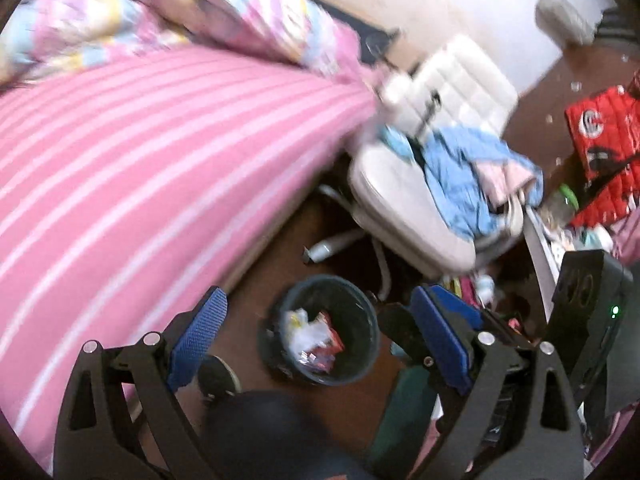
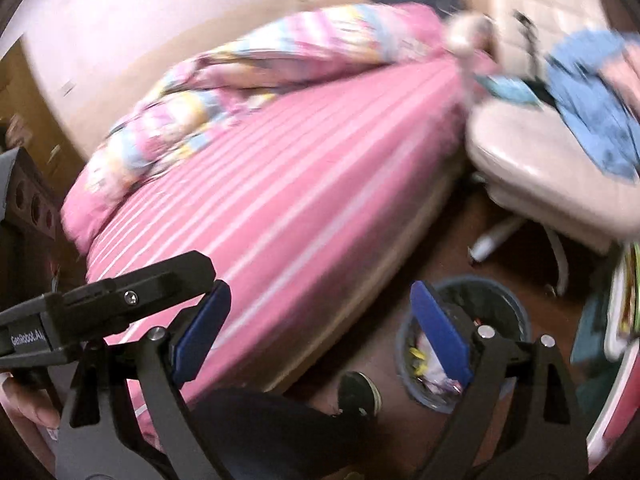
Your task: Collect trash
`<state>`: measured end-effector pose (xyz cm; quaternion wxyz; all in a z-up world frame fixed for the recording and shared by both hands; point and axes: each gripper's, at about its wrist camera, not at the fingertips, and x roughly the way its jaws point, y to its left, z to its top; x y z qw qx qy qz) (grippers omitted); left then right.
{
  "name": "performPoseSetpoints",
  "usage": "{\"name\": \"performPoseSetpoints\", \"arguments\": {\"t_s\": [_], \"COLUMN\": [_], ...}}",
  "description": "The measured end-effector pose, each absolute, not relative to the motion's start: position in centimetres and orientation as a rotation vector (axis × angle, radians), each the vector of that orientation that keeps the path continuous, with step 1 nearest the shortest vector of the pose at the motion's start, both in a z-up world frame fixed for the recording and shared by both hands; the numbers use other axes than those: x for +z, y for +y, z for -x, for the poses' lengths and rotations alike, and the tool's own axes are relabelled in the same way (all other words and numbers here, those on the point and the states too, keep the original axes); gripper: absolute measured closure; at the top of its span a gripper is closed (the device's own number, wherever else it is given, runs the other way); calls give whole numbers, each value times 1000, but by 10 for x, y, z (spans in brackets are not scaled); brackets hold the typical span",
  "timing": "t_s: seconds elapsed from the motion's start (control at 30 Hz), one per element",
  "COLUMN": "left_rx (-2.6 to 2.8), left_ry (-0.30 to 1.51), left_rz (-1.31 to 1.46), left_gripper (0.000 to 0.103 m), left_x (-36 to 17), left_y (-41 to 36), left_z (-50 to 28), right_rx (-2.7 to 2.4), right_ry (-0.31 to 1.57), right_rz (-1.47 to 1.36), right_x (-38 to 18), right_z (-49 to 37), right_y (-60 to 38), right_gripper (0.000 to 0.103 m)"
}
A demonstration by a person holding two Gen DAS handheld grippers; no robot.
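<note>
Pink striped bed with rumpled patterned quilt, white office chair draped in blue clothes, red package nearby, brown floor

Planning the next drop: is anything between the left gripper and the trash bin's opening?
Nothing visible does. The left gripper is open and empty above the trash bin, whose mouth is uncovered, with wrappers already inside.

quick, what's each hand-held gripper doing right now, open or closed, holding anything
Left hand-held gripper: open, holding nothing, above the trash bin.
Right hand-held gripper: open, holding nothing.
</note>
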<state>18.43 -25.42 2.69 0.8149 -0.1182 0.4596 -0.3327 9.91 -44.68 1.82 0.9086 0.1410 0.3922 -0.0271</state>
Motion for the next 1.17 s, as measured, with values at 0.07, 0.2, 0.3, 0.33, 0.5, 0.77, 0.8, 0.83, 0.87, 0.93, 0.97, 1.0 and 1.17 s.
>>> {"name": "performPoseSetpoints", "arguments": {"t_s": [0.07,0.2,0.3,0.33,0.5,0.77,0.8,0.83,0.87,0.93,0.97,1.0,1.17], "left_rx": [-666,-530,-402,-362,-213,-81,-67,-57,-44,-38,-32,-16,57], "left_ry": [944,873,832,807,740,712,697,692,688,691,698,706,696], "left_rz": [259,280,283,280,273,348,351,345,340,343,343,338,309], "left_gripper": [12,12,6,5,5,5,5,5,5,5,5,5,5], "left_x": [37,54,59,60,57,49,52,55,58,64,67,71,91], "left_y": [-223,-146,-98,-84,-25,23,25,26,27,28,28,29,25], "left_z": [-179,-162,-146,-139,-115,-93,-88,-86,-84,-80,-78,-75,-41], "right_rx": [28,150,237,266,355,406,412,416,422,432,442,448,470], "right_ry": [802,791,783,777,767,771,770,770,771,769,768,767,770], "right_rz": [-249,-185,-150,-137,-49,13,18,21,24,26,22,14,-4], "right_x": [31,44,50,51,49,44,44,43,42,42,45,47,56], "right_z": [-105,-111,-113,-113,-110,-105,-104,-104,-103,-101,-99,-95,-75], "right_y": [-411,-349,-303,-286,-219,-158,-151,-148,-145,-143,-141,-139,-143], "right_gripper": [12,12,12,11,8,8,8,8,8,8,8,8,6]}}
